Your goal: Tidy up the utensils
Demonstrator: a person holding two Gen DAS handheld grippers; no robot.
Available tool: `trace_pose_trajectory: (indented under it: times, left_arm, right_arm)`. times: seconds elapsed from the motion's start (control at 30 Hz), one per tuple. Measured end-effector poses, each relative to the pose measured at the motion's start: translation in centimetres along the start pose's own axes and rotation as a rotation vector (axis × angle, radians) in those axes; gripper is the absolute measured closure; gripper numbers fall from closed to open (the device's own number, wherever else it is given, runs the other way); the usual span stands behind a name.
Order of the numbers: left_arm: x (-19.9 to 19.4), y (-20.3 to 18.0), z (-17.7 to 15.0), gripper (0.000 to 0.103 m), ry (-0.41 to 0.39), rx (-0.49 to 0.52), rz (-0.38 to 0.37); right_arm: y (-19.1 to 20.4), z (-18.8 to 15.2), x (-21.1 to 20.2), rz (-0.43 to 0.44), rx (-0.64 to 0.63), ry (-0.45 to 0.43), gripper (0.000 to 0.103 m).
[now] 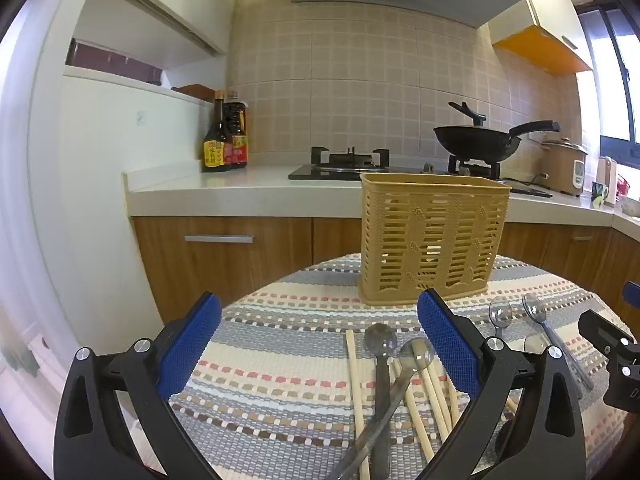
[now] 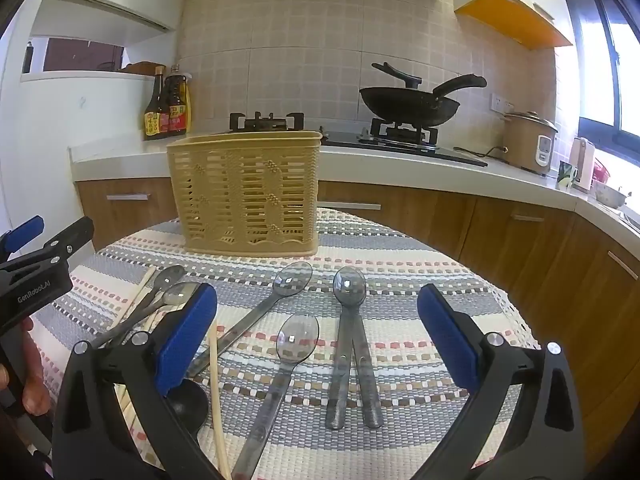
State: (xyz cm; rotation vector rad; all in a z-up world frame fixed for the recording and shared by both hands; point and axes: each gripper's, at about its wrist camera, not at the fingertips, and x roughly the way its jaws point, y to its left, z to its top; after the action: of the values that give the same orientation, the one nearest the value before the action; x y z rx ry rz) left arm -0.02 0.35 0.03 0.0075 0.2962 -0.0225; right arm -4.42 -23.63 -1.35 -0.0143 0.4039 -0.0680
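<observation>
left claw [image 1: 319, 342] spread wide, blue pads [image 1: 188, 346] far apart, nothing between them, held low and level over surface. right claw [image 2: 317, 334] likewise spread wide, empty, low over surface. left claw sits just left of right one; bare fingers [image 2: 32, 394] grip its handle.

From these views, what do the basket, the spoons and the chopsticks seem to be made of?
Basket: probably moulded plastic, matt beige; its slotted walls imitate weaving and look too regular for real cane.
Spoons: likely clear smoky-grey plastic, glossy; the cloth shows through the bowls, which carry bright highlights.
Chopsticks: apparently pale wood or bamboo, unvarnished and dull; the grain is too fine to tell which.
</observation>
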Motion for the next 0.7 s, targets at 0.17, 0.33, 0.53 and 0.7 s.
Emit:
trace_pose_trajectory:
  times: [0.17,0.33,0.53,0.7]
  left_arm:
    - [0.01,0.21,-0.02,0.008,0.002,-0.003,-0.001]
    - [-0.05,0.14,-0.06,0.008,-0.001,0.001,0.000]
    - [0.03,0.13,-0.03,0.008,0.001,0.005,-0.008]
    - [0.04,0.16,-0.05,0.008,0.000,0.004,-0.008]
  right_arm:
    - [-0.04,0.01,0.02,-0.001,0.001,0.002,0.007]
    - [-0.36,-0.05,0.02,0.000,-0.003,0.000,0.007]
    - [0.04,-0.02,0.08,-0.001,-0.004,-0.002,0.007]
    - [-0.04,-0.06,0.13,0.000,-0.001,-0.003,0.007]
